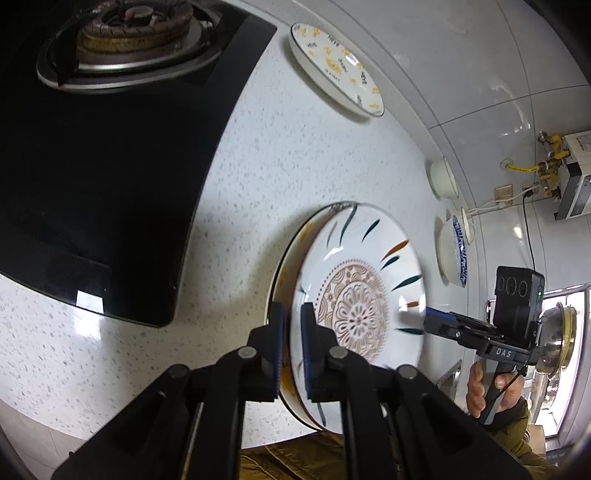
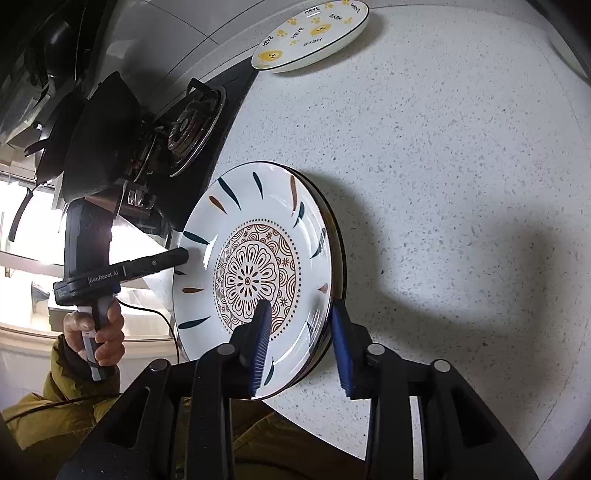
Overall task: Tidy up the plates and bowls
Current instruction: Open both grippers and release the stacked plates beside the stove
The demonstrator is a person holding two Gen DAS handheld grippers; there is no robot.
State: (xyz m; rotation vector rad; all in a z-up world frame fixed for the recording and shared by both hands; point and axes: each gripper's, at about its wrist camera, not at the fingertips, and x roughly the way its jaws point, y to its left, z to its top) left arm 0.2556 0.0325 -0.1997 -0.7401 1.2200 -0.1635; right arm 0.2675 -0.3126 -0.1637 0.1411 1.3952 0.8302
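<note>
A white plate with a brown mandala centre and leaf marks [image 1: 354, 295] [image 2: 255, 273] lies on top of another plate with yellow marks [image 1: 286, 273] on the speckled counter. My left gripper [image 1: 291, 347] is shut on the near rim of this stack. My right gripper [image 2: 301, 343] straddles the opposite rim with a gap between pads and plate, so it looks open. Each gripper shows in the other view: the right gripper [image 1: 439, 319] and the left gripper [image 2: 177, 256]. A bear-print plate [image 1: 334, 68] [image 2: 314, 33] lies farther off.
A black gas hob [image 1: 103, 155] with a burner lies beside the plates; a dark wok [image 2: 99, 140] stands on it. A white bowl [image 1: 443, 177] and a blue-rimmed bowl [image 1: 452, 251] sit by the tiled wall. The counter's front edge is near me.
</note>
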